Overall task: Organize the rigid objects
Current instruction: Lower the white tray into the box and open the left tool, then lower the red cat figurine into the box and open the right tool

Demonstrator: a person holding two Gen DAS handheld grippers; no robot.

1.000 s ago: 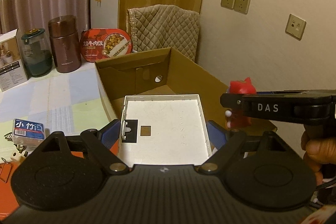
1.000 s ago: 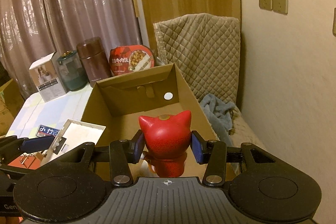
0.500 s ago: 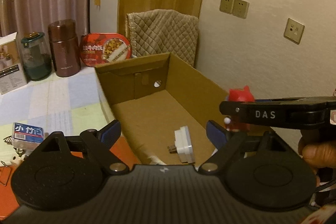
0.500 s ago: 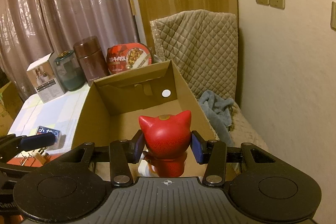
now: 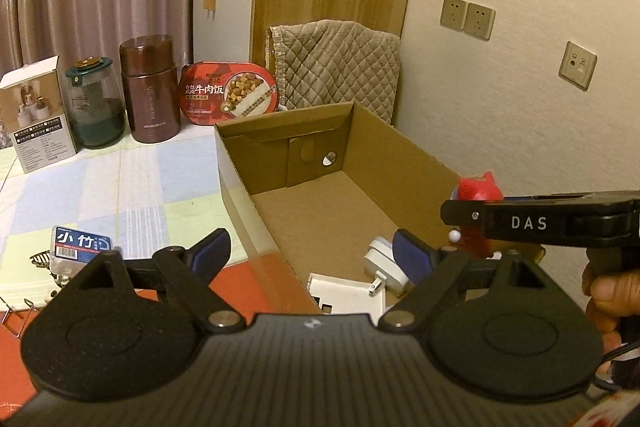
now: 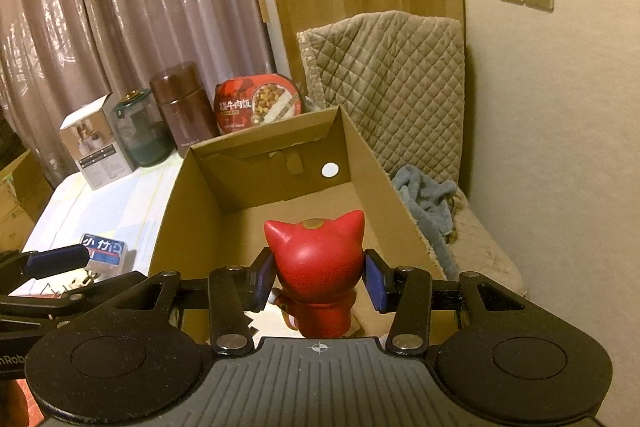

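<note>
The right gripper [image 6: 319, 279] is squeezing a red cat toy [image 6: 318, 267] over the cardboard box [image 6: 200, 203], while the left gripper [image 5: 312, 255] is hanging wide apart, holding nothing.

Upright red cat figurine [image 6: 316, 267], clamped

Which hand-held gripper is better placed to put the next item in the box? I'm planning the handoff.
Right: the right hand-held gripper is shut on the red cat figurine above the cardboard box. The left hand-held gripper is open, empty.
</note>
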